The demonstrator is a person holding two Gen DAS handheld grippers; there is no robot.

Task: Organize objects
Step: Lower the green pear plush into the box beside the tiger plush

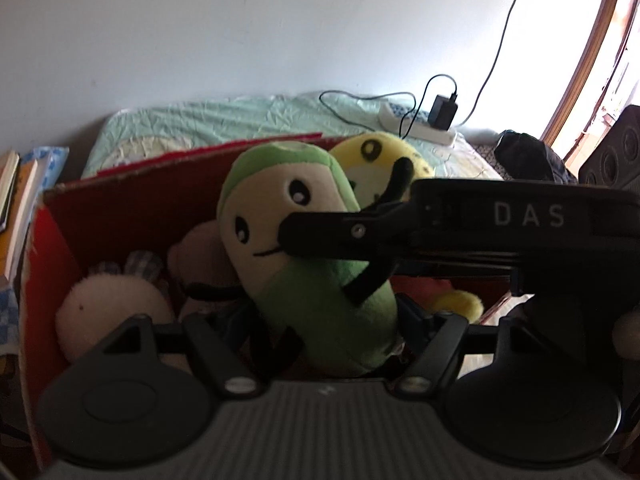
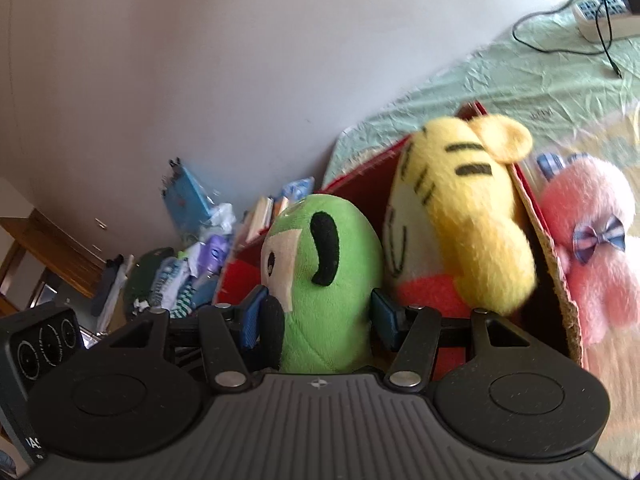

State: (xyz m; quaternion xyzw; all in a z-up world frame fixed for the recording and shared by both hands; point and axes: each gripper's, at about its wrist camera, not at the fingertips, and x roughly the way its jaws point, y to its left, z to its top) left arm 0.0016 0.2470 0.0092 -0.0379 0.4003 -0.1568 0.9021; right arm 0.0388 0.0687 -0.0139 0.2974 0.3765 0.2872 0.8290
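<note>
**Green plush half in the box, both grippers crowding it**

I have the right gripper (image 2: pixel 316 320) clenched on the green pea-pod plush (image 2: pixel 328 280), its blue pads (image 2: pixel 386 318) pressing into either flank low on the body. The toy stands nearly upright inside the red cardboard box (image 1: pixel 120 208), leaning against the yellow tiger plush (image 2: pixel 464 216) behind it. In the left wrist view the left gripper (image 1: pixel 326 332) sits low around the same toy's base; I cannot tell whether its jaws are biting or merely flanking it.

My worry is the crowding. The box already holds a white plush (image 1: pixel 112 312) and others, so the green one rides high (well above the rim). Let go now and I expect it to tip out over the wall. The two grippers are also very near each other, so a careless pull could knock them together or drag the tiger out. The pink plush with a checked bow (image 2: pixel 592 256) lies outside the box, against its torn edge.
</note>
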